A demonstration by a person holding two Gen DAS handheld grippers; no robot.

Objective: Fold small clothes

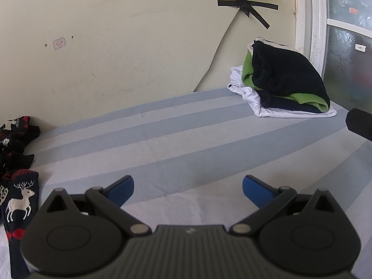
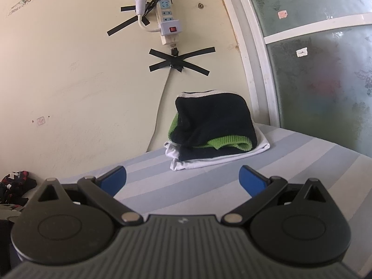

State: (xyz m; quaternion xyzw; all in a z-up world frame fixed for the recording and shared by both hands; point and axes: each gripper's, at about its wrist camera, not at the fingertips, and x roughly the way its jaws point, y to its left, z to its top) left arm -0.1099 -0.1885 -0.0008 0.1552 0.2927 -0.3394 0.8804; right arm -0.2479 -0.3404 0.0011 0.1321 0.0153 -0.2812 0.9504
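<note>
Both grippers empty, fingers spread apart over striped sheet (image 1: 186,144)
Left gripper (image 1: 188,189), right gripper (image 2: 183,179); folded pile (image 2: 214,132) against wall; reindeer socks (image 1: 19,200) lengthwise, far left

Black ribbed hand-held gripper (image 1: 188,190), blue fingertips (image 1: 122,189), silver rivets.

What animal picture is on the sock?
A white reindeer on the dark navy sock, with red stripes below. The left wrist view shows it best.
</note>
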